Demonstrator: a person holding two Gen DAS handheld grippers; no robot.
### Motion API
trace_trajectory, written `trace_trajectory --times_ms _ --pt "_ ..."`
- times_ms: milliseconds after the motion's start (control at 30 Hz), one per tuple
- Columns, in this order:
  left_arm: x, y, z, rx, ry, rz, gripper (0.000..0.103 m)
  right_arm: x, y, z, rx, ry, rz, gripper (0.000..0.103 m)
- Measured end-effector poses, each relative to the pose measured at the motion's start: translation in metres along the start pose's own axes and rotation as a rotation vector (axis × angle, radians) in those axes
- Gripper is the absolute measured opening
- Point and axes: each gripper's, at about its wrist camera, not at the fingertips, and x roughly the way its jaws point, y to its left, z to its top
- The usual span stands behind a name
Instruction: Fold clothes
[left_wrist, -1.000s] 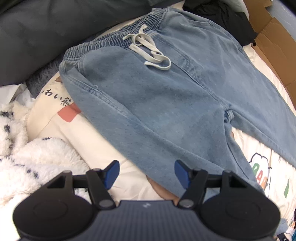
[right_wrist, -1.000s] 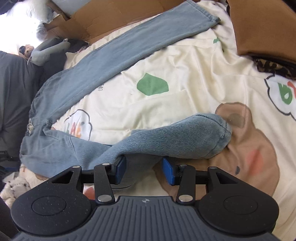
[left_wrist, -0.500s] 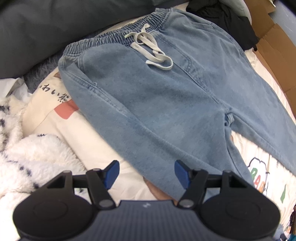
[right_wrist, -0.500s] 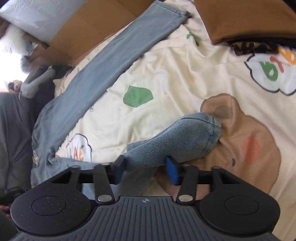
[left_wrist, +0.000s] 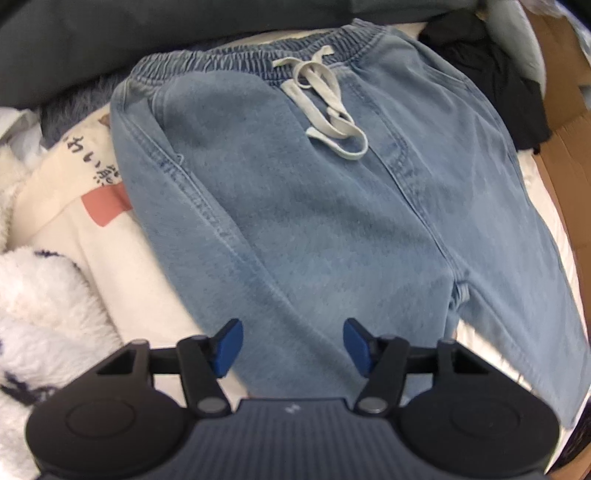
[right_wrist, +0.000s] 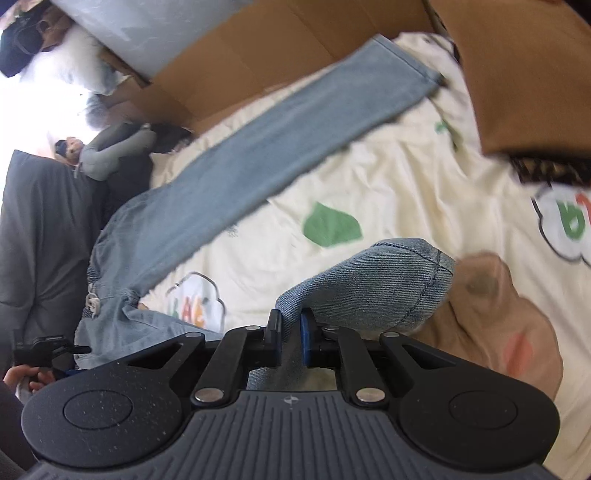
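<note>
One soft denim trousers (left_wrist: 314, 206), drawstring-waisted

We note light blue denim jeans (left_wrist: 303, 206) with an off-white drawstring (left_wrist: 325, 110). Bed sheet (right_wrist: 388, 192) cream, printed with a green leaf (right_wrist: 330, 225) and a brown bear. Fluffy blanket (left_wrist: 40, 302) white with dark marks. Cardboard (right_wrist: 229, 62) brown.

Soft, even daylight fills the room, with hardly a shadow on the jeans (left_wrist: 314, 206). In the right wrist view a window area (right_wrist: 33, 110) at the upper left is blown out white. Both views bulge and darken at the corners, and the cardboard (right_wrist: 517, 74) smears with motion blur.
</note>
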Motion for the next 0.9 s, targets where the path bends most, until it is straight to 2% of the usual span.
trace_trajectory --times_ms 133,200,267,367,433,533,900 --pt "0.011 0.0 0.009 -0.066 0.024 -0.02 0.054 -0.001 0.017 0.016 -0.038 -0.018 0.021 0.007" --pt "0.019 0.0 0.014 -0.103 0.065 -0.027 0.053 0.002 0.025 0.025 -0.058 -0.021 0.028 0.006" --pt "0.027 0.002 0.016 -0.13 0.109 -0.02 0.047 0.007 0.032 0.034 -0.076 -0.021 0.032 0.006" --pt "0.035 0.006 0.016 -0.158 0.139 -0.005 0.032 0.017 0.043 0.048 -0.105 -0.021 0.038 0.006" --pt "0.039 0.011 0.014 -0.177 0.145 0.005 0.013 0.026 0.049 0.056 -0.127 -0.015 0.039 0.005" --pt "0.038 0.021 0.011 -0.205 0.135 -0.005 0.005 0.047 0.056 0.067 -0.153 0.004 0.037 0.004" --pt "-0.011 0.033 0.005 -0.182 0.044 -0.09 0.003 0.128 0.082 0.095 -0.224 0.08 0.033 0.002"
